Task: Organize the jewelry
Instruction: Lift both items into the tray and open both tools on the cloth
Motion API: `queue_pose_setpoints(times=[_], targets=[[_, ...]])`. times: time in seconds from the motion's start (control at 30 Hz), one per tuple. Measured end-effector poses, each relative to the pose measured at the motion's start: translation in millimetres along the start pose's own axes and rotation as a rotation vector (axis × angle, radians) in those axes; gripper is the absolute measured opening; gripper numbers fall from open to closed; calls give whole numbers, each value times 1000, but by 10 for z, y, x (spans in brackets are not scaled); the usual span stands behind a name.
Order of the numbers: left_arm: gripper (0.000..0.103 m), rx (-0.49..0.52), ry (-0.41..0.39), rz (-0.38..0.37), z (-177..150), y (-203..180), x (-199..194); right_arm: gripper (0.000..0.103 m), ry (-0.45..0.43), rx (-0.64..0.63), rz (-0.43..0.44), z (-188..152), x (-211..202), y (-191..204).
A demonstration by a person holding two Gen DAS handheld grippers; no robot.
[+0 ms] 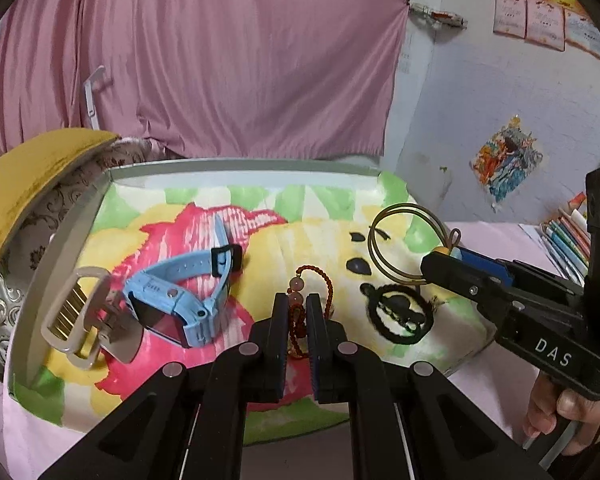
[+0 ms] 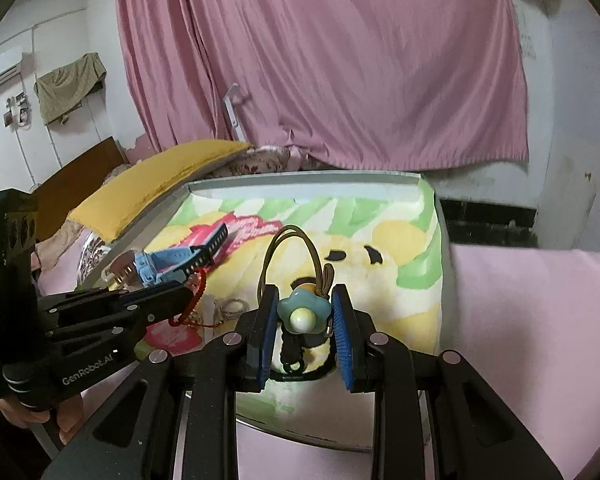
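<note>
- A shallow tray (image 1: 72, 216) lined with a bright cartoon-printed cloth was seen lying on pink bedding, with a pink curtain (image 1: 220, 60) hung behind it and a yellow cushion (image 1: 32, 176) at its left edge.
- A blue smartwatch (image 1: 176, 300) and a beige hair claw clip (image 1: 76, 316) were found lying side by side on the tray's left part; these were judged already placed or still to be sorted.
- A black scrunchie (image 1: 400, 314) was seen lying apart on the cloth.
- The right gripper (image 2: 304, 314) was clenched on a teal flower charm (image 2: 303, 312), its brown cord loops (image 2: 290, 252) held over the tray.
- The left gripper (image 1: 298, 316) was clamped on a red beaded bracelet (image 1: 312, 280) above the cloth.
- Both pieces were judged still to be set down; nothing was seen blocking the open cloth between them.
</note>
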State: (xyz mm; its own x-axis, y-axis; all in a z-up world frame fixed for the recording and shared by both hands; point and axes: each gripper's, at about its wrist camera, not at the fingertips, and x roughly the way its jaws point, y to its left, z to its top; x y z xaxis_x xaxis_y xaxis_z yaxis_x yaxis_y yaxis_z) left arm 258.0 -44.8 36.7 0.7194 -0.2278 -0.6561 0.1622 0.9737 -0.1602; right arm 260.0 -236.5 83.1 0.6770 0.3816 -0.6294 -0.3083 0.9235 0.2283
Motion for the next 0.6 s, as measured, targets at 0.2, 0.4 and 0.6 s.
queue_pose_setpoints(times=[0.2, 0.4, 0.6], targets=[[9, -14, 50, -9, -10, 40, 77, 24, 53, 25, 6, -23, 116, -29], [9, -22, 64, -13, -11, 53, 104, 24, 61, 32, 7, -39, 158, -30], [14, -32, 65, -11, -7, 78, 111, 24, 65, 33, 4, -37, 163, -32]])
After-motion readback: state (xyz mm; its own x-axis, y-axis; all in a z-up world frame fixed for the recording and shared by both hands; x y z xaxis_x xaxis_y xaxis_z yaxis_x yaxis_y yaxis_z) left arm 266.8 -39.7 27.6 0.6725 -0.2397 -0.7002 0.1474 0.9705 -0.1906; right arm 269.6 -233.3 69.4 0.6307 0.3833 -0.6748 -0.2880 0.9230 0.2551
